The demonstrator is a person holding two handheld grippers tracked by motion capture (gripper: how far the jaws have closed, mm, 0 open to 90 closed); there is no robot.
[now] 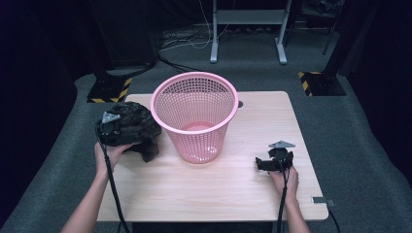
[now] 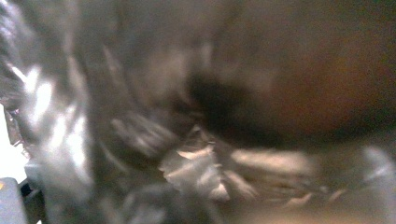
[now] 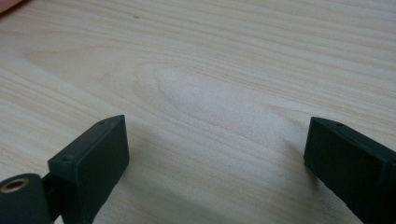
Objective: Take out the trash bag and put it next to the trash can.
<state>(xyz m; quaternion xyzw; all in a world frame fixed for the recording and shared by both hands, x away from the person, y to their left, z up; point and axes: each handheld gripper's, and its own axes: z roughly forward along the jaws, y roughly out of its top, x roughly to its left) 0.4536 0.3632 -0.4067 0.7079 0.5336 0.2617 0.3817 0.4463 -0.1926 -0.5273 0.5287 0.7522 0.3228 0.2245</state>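
Note:
A dark crumpled bundle (image 1: 138, 127) of cloth or film lies at the table's left, just left of a pink mesh basket (image 1: 199, 145) that stands upright. My left gripper (image 1: 110, 127) is pushed into the bundle's left side. In the left gripper view the dark, shiny, blurred material (image 2: 187, 140) sits right against the camera and hides the jaws. My right gripper (image 1: 263, 164) rests low over bare wood at the right, pointing left. In the right gripper view that gripper (image 3: 215, 154) is open, its two black jaws wide apart with nothing between them.
The light wooden table (image 1: 223, 189) has bare wood in front and to the right of the basket. Behind the table, on grey carpet, stand a white desk frame (image 1: 248, 29) and two stand bases with yellow-black tape (image 1: 109, 90).

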